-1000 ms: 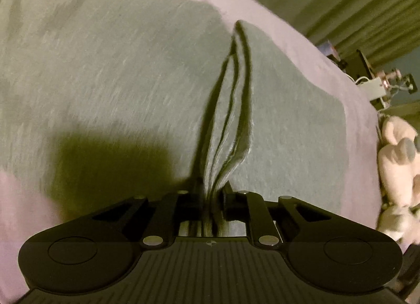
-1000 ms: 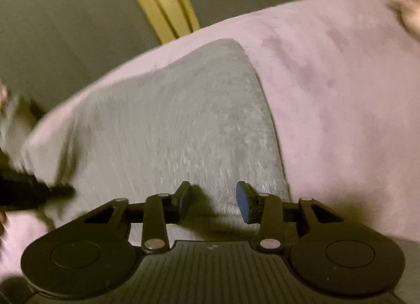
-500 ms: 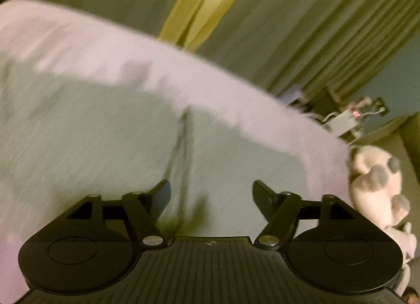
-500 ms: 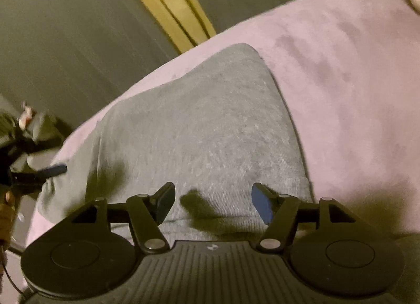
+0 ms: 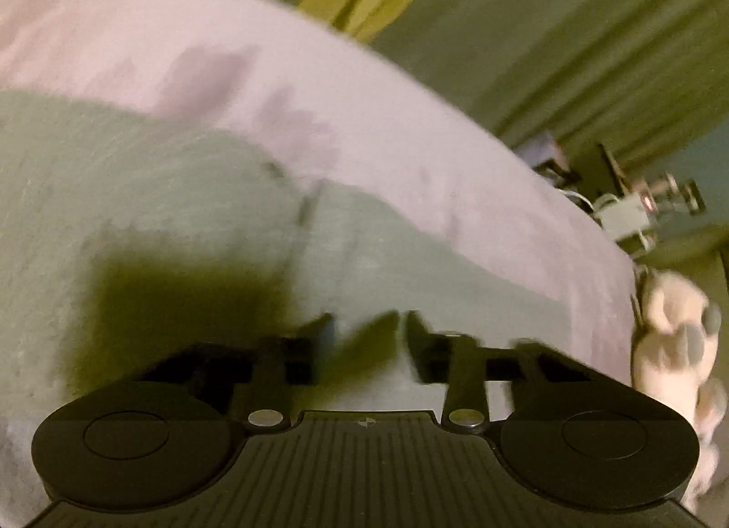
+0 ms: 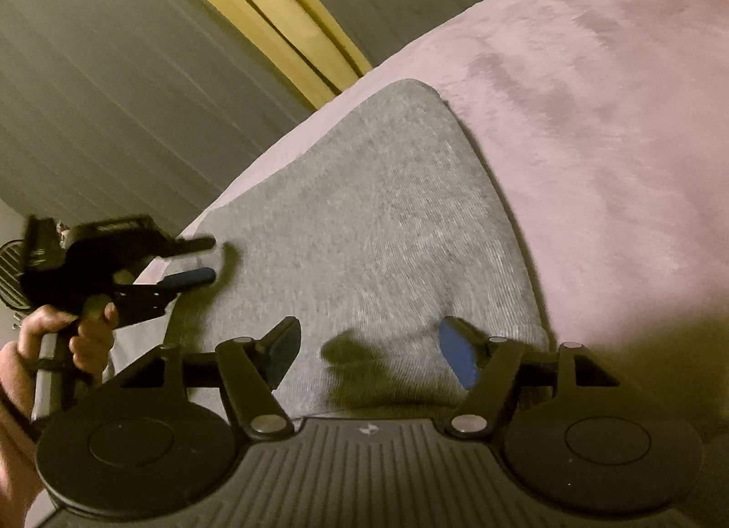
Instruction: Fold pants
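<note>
Soft grey knit pants (image 6: 378,227), folded to a rounded slab, lie on a pink plush blanket (image 6: 615,95). Left gripper (image 5: 368,336) and right gripper (image 6: 368,352) gape empty above them. Pleated curtains (image 6: 114,72) at 10 o'clock.

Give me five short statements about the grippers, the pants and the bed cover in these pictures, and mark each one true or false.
1. The grey knit pants lie on a pale pink plush bed cover. True.
2. The right gripper is shut on the cloth. False: its jaws stand apart over the pants, holding nothing.
3. The left gripper is open. True: a gap shows between its fingers, with nothing pinched.
4. A cream stuffed toy sits on top of the pants. False: it is at the bed's edge, apart from them.
5. Yellow drapery hangs behind the bed. True.
</note>
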`<state>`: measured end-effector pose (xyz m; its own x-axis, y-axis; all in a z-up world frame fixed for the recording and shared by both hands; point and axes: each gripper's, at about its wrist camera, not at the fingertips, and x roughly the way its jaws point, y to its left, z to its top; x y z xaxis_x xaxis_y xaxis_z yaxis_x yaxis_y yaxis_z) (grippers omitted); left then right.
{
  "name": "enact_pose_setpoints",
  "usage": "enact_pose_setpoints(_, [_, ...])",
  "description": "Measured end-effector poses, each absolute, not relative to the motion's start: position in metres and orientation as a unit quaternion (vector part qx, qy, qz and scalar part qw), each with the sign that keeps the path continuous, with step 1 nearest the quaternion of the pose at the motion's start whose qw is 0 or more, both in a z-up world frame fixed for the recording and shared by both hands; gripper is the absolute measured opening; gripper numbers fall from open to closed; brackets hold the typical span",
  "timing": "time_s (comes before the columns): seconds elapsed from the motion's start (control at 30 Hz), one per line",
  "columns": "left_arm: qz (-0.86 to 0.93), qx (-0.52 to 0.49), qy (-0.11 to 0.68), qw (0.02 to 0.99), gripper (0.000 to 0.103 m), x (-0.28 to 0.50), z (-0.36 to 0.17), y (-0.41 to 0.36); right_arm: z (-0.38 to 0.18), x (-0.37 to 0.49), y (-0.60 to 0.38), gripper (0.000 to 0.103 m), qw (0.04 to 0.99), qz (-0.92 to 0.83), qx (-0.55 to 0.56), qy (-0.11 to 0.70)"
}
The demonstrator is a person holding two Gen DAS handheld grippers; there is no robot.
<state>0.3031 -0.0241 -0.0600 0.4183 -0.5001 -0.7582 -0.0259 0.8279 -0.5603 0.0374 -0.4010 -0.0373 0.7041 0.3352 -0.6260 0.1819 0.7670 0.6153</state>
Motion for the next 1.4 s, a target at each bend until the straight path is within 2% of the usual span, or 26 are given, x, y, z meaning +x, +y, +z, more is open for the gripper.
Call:
enact_pose_setpoints(0.1, [-0.152, -0.283, 0.491, 0.81, 0.028, 0.3, -0.05, -0.003, -0.038, 0.036, -0.402, 0.071, 0.858, 0.047, 0.342, 0.38])
enact_pose_setpoints(0.13, [-0.14, -0.275, 0.469, 0.828, 0.045, 0.295, -0.043, 0.006, -0.038, 0.038, -0.402, 0.072, 0.857, 0.048, 0.344, 0.38])
enact_pose_setpoints(0.17, [-0.12, -0.266, 0.452, 0.843, 0.067, 0.288, -0.036, 0.009, -0.039, 0.039, -0.403, 0.073, 0.857, 0.049, 0.345, 0.379])
enact_pose_setpoints(0.27, [-0.085, -0.274, 0.398, 0.871, 0.081, 0.254, -0.02, 0.048, -0.039, 0.04, -0.401, 0.077, 0.859, 0.052, 0.341, 0.379])
enact_pose_setpoints(0.37, [-0.072, -0.343, 0.362, 0.864, 0.096, 0.205, -0.015, 0.102, -0.039, 0.04, -0.4, 0.083, 0.859, 0.055, 0.344, 0.375])
enact_pose_setpoints(0.5, [-0.001, -0.401, 0.32, 0.858, 0.097, 0.147, -0.024, 0.178, -0.04, 0.04, -0.403, 0.087, 0.854, 0.061, 0.361, 0.369])
enact_pose_setpoints(0.67, [0.071, -0.449, 0.348, 0.82, 0.097, 0.122, -0.06, 0.235, -0.038, 0.041, -0.395, 0.093, 0.862, 0.063, 0.34, 0.372])
enact_pose_setpoints(0.8, [0.059, -0.473, 0.337, 0.812, 0.097, 0.127, -0.075, 0.249, -0.036, 0.043, -0.387, 0.095, 0.869, 0.057, 0.32, 0.373])
enact_pose_setpoints(0.97, [0.063, -0.458, 0.349, 0.815, 0.097, 0.135, -0.093, 0.256, -0.037, 0.044, -0.386, 0.096, 0.87, 0.053, 0.317, 0.373])
enact_pose_setpoints(1.2, [0.041, -0.489, 0.312, 0.813, 0.096, 0.151, -0.103, 0.268, -0.038, 0.045, -0.385, 0.099, 0.87, 0.053, 0.321, 0.37])
enact_pose_setpoints(1.3, [0.031, -0.486, 0.302, 0.819, 0.087, 0.157, -0.102, 0.268, -0.038, 0.046, -0.383, 0.099, 0.873, 0.05, 0.311, 0.372])
enact_pose_setpoints(1.4, [0.028, -0.493, 0.3, 0.816, 0.07, 0.16, -0.105, 0.269, -0.039, 0.047, -0.384, 0.099, 0.873, 0.048, 0.313, 0.37])
